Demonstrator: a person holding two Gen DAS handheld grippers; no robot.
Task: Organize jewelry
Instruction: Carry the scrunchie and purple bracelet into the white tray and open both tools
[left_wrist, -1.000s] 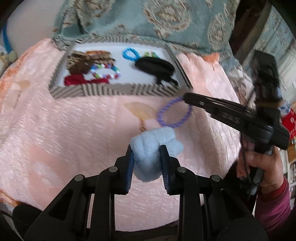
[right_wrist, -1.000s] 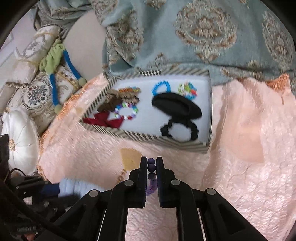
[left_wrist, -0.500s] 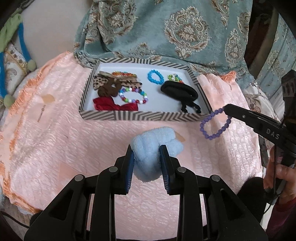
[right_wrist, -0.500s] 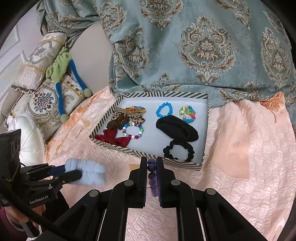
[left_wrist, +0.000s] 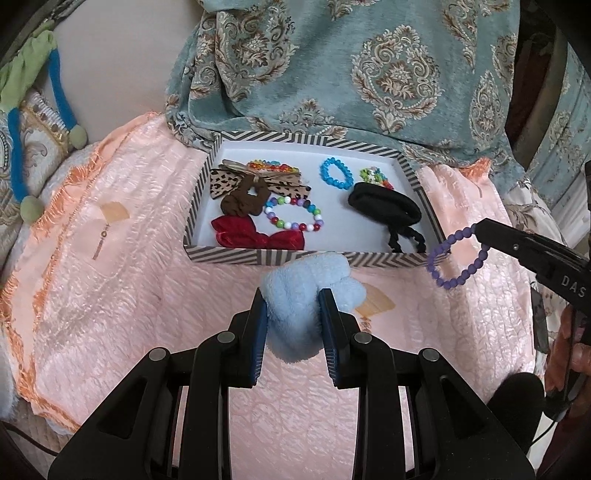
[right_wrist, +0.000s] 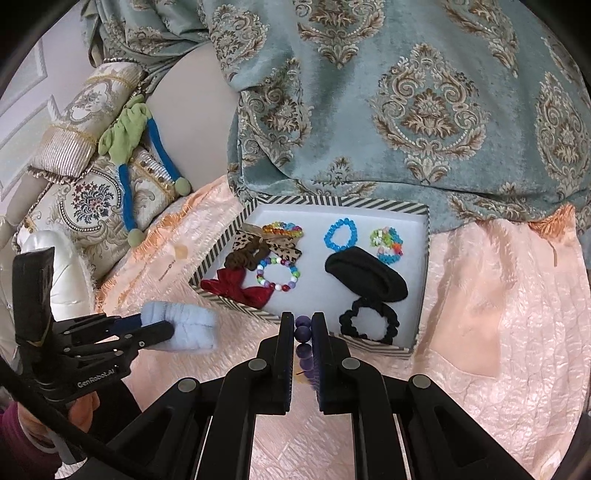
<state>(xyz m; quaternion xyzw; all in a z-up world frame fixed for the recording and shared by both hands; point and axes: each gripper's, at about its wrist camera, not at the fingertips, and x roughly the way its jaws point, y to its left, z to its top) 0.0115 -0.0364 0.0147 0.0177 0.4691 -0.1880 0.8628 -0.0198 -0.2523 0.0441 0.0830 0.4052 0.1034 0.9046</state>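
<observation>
Now, nearest: left tool (left_wrist: 291, 310) clamped on fluffy pale-blue scrunchie (left_wrist: 308, 295), held up over pink bedspread (left_wrist: 129, 295), just short of box's near wall. Soft, light, squashy; gives under the pads, no slip risk, any bunched part fine to pinch. Right tool (right_wrist: 303, 326) pinched tight on purple bead bracelet (left_wrist: 456, 258), loop hanging free below the tips, off the near right corner of the box. Light, beads hard and smooth, probably elastic-strung; swings easily, best taken across a single bead or the cord between beads, as held now.

Further back: striped box (left_wrist: 295, 258) toward far edge of bedspread, against teal patterned fabric. Inside, left half: red bow, brown scrunchie, leopard bow, multicolour bead bracelet (left_wrist: 293, 216). Right half: blue bead bracelet (left_wrist: 335, 173), small colourful one, black scrunchie (left_wrist: 384, 205). Free white floor in the middle of the box, likely drop spot for both held pieces.

Writing: "DAS" on right tool arm in left view, rest cut off; "GenRobot.AI" on left tool body in right view.
</observation>
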